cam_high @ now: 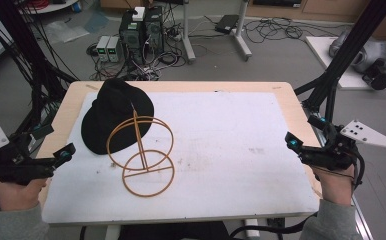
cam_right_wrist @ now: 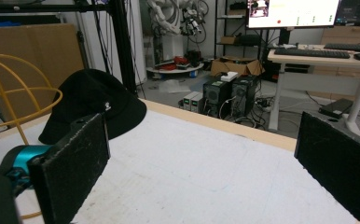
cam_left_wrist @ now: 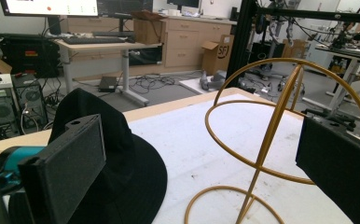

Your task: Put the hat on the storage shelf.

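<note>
Black bucket hat point(cam_high: 116, 116) laid far left beside wire hat stand point(cam_high: 142, 152), probably staged. Left tool point(cam_high: 65, 154), right tool point(cam_high: 292, 142) held apart, empty, at table point(cam_high: 241, 150) edges.

The hat point(cam_high: 112, 116) is looking like matt black cloth. The stand point(cam_high: 142, 152) is showing smooth golden wire, maybe metal. The table point(cam_high: 281, 87) edge is appearing wooden.

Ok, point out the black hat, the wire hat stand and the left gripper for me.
black hat point(cam_high: 106, 117), high view, on its crown.
wire hat stand point(cam_high: 148, 188), high view, on the base ring's near edge.
left gripper point(cam_high: 64, 155), high view, at its fingertips.
</note>
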